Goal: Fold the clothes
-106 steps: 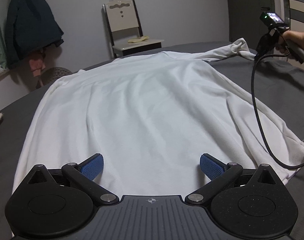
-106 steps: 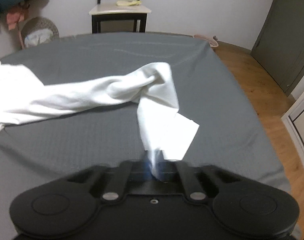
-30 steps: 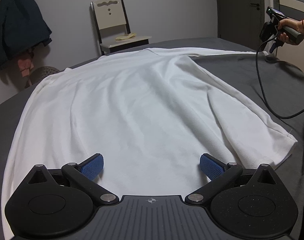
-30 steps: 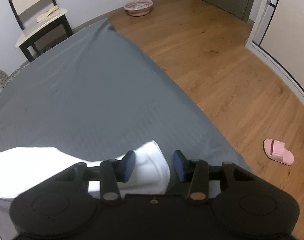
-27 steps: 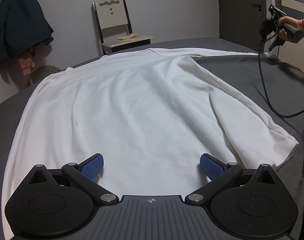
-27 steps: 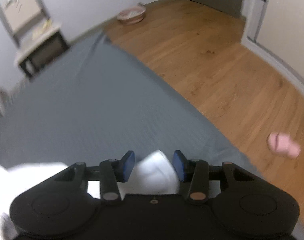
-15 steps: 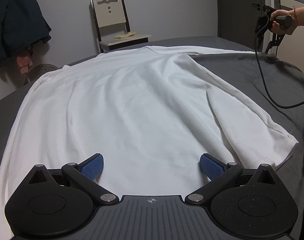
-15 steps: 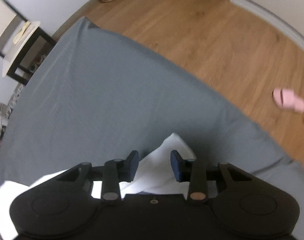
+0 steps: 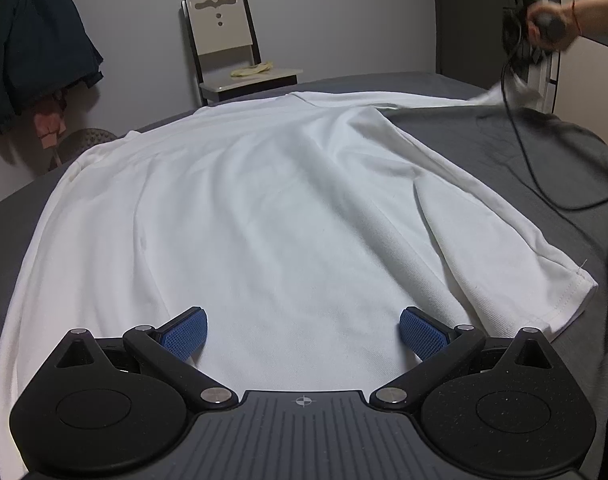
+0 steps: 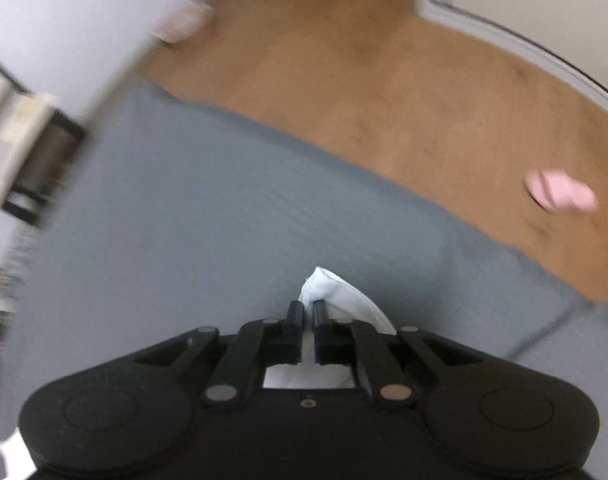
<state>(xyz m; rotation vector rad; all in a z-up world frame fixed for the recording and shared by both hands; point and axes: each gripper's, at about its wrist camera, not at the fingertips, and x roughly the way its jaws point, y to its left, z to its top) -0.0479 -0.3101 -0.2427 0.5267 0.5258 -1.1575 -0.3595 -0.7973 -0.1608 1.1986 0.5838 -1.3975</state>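
While the left gripper (image 9: 303, 334) is hovering low over the near hem of the white shirt (image 9: 264, 208), its blue pads (image 9: 184, 334) are standing wide apart, gripping nothing. Seen from the left wrist, the shirt is lying spread flat on the grey bed (image 9: 523, 148), with one sleeve (image 9: 503, 256) folded over near the right edge and the far sleeve stretching toward the right hand (image 9: 547, 28). That hand is gripping the right gripper's handle above the bed's far corner, with a black cable (image 9: 519, 136) trailing down across the sheet. A chair (image 9: 232, 52) is standing by the wall, and a dark coat (image 9: 36, 40) is hanging at left.

From the right wrist, blurred, the right gripper (image 10: 307, 312) is clenching on a tip of the shirt (image 10: 339, 292), which is poking out past the fingers above the bed (image 10: 208, 220). Beyond the bed's edge, a pink slipper (image 10: 559, 192) is lying on the wooden floor (image 10: 383, 60).
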